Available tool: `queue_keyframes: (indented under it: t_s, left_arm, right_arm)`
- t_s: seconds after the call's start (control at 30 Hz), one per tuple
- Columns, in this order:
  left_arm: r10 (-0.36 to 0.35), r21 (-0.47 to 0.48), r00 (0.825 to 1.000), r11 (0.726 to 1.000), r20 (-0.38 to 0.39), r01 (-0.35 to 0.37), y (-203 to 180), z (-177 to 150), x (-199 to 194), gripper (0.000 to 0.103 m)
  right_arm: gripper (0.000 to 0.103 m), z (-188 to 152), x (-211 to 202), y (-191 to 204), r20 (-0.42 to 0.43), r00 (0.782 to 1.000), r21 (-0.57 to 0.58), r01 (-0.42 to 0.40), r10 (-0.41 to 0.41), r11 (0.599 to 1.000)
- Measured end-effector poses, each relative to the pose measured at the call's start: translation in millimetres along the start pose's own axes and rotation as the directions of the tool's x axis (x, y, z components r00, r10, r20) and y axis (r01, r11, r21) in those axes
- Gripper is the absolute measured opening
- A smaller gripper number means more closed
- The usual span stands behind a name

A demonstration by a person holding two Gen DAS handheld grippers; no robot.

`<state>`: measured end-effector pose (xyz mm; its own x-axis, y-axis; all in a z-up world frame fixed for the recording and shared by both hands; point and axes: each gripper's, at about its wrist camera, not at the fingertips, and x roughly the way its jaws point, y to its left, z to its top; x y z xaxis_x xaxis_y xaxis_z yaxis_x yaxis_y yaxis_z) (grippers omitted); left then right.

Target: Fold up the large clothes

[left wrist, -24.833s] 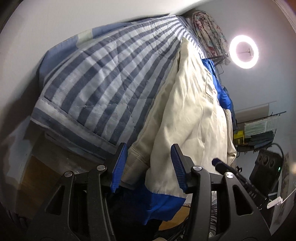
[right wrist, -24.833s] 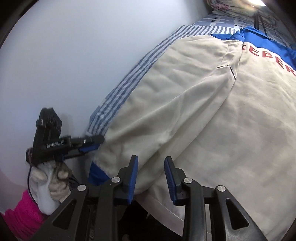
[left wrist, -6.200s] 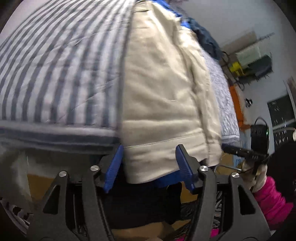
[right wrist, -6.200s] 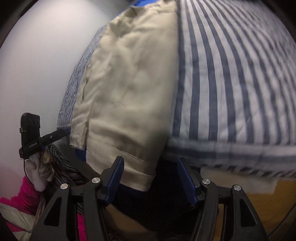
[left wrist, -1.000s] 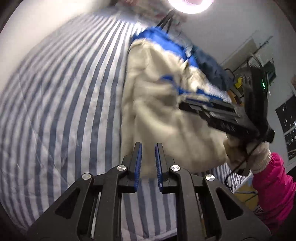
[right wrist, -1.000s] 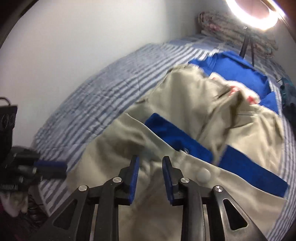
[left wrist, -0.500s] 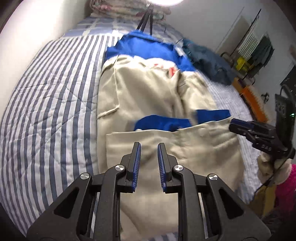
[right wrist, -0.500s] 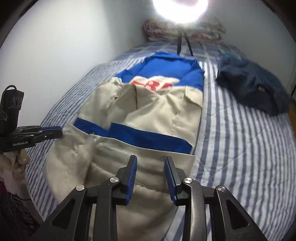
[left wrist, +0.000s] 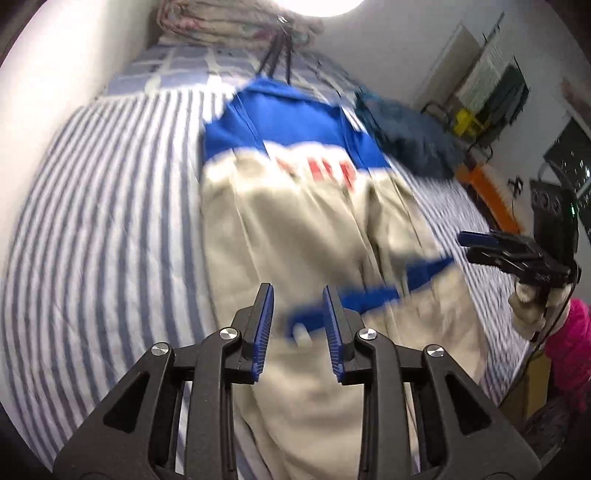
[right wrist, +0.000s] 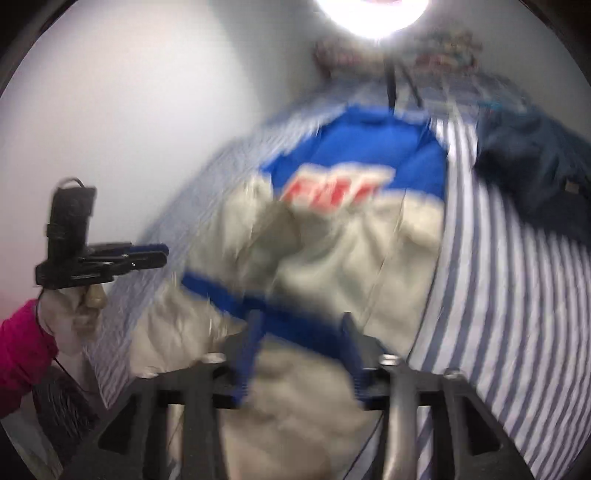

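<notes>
A cream and blue jacket (left wrist: 295,229) with red letters lies along the striped bed (left wrist: 96,229). Its lower part is folded up, so a blue band crosses the middle. My left gripper (left wrist: 297,325) hovers over that fold; its jaws are opening with no cloth pinched between them. In the blurred right wrist view my right gripper (right wrist: 301,339) stands over the same jacket (right wrist: 332,251). Its jaws are opening wide and hold nothing. Each gripper shows in the other's view: the right gripper (left wrist: 480,243) at the right, the left gripper (right wrist: 147,254) at the left, in gloved hands with pink sleeves.
A dark blue garment (right wrist: 532,173) lies on the bed right of the jacket. A ring light (right wrist: 373,14) on a tripod and folded quilts (left wrist: 229,22) stand at the bed's head. A white wall (right wrist: 129,92) runs along the left side. A rack (left wrist: 495,92) stands beyond the right bed edge.
Both grippers' jaws have widened and let go of the jacket's folded-up lower part, which now lies on the jacket's body. Both hands have drawn back toward the foot of the bed.
</notes>
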<state>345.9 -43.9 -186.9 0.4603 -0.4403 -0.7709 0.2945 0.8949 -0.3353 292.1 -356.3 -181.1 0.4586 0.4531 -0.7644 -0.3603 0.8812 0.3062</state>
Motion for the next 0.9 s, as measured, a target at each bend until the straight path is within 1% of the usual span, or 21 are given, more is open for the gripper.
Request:
queue_keyframes:
  t_s: [0.03, 0.07, 0.1, 0.13, 0.17, 0.23, 0.27, 0.3, 0.33, 0.4, 0.5, 0.57, 0.63, 0.67, 0.73, 0.83, 0.9]
  left_arm:
    - [0.004, -0.016, 1.0, 1.0, 0.009, -0.004, 7, 9, 2, 0.042]
    - [0.002, -0.051, 1.0, 0.999, 0.021, -0.001, 20, 23, 6, 0.053]
    - [-0.008, -0.09, 1.0, 0.996, 0.029, 0.01, 33, 33, 10, 0.057]
    - [-0.022, -0.13, 0.999, 0.991, 0.025, 0.025, 44, 44, 15, 0.063]
    - [-0.046, -0.177, 0.999, 0.983, 0.014, 0.048, 58, 55, 24, 0.066]
    - [-0.096, -0.258, 0.995, 0.962, -0.005, 0.091, 83, 72, 41, 0.067]
    - [-0.118, -0.327, 0.993, 0.939, -0.005, 0.11, 101, 83, 53, 0.067]
    - [-0.142, -0.373, 0.99, 0.919, 0.0, 0.132, 112, 90, 62, 0.067]
    - [-0.164, -0.409, 0.986, 0.899, 0.008, 0.153, 122, 96, 70, 0.067]
    - [-0.187, -0.458, 0.982, 0.871, 0.018, 0.174, 138, 107, 86, 0.067]
    - [-0.202, -0.479, 0.979, 0.858, 0.016, 0.185, 147, 120, 106, 0.067]
    - [-0.22, -0.478, 0.975, 0.857, -0.001, 0.193, 146, 126, 120, 0.067]
    - [-0.221, -0.475, 0.975, 0.86, -0.021, 0.184, 144, 131, 132, 0.067]
    - [-0.215, -0.471, 0.976, 0.865, -0.031, 0.175, 141, 132, 137, 0.067]
    - [-0.191, -0.443, 0.981, 0.884, -0.043, 0.152, 134, 139, 145, 0.065]
    - [-0.147, -0.391, 0.986, 0.914, -0.074, 0.107, 121, 148, 157, 0.056]
    - [-0.119, -0.364, 0.989, 0.928, -0.092, 0.077, 113, 153, 164, 0.048]
  right_arm:
    - [0.067, 6, -1, -4, 0.028, 0.999, -0.003, 0.021, -0.021, 1.0]
    - [0.067, 14, 0, -11, 0.047, 0.998, 0.001, 0.043, -0.043, 0.999]
    - [0.066, 25, 5, -23, 0.053, 0.997, 0.021, 0.061, -0.062, 0.998]
    - [0.066, 32, 9, -32, 0.057, 0.996, 0.041, 0.064, -0.066, 0.997]
    - [0.066, 41, 15, -45, 0.061, 0.996, 0.076, 0.065, -0.069, 0.995]
    - [0.066, 54, 28, -67, 0.057, 0.996, 0.124, 0.068, -0.075, 0.99]
    - [0.066, 62, 37, -79, 0.05, 0.995, 0.145, 0.08, -0.088, 0.986]
    - [0.066, 67, 42, -89, 0.05, 0.994, 0.16, 0.088, -0.097, 0.983]
    - [0.066, 72, 48, -99, 0.052, 0.994, 0.181, 0.089, -0.1, 0.979]
    - [0.066, 81, 61, -118, 0.056, 0.995, 0.231, 0.069, -0.084, 0.971]
    - [0.061, 87, 76, -139, 0.045, 0.996, 0.277, 0.062, -0.078, 0.959]
    - [0.057, 89, 86, -149, 0.034, 0.997, 0.297, 0.051, -0.064, 0.954]
    - [0.053, 91, 94, -156, 0.035, 0.998, 0.313, 0.038, -0.052, 0.949]
    - [0.052, 93, 98, -159, 0.035, 0.998, 0.322, 0.036, -0.049, 0.946]
    - [0.047, 97, 108, -166, 0.026, 0.998, 0.334, 0.04, -0.051, 0.942]
    - [0.045, 103, 123, -173, 0.026, 0.999, 0.357, 0.035, -0.047, 0.934]
    - [0.045, 107, 129, -174, 0.033, 0.998, 0.357, 0.034, -0.049, 0.934]
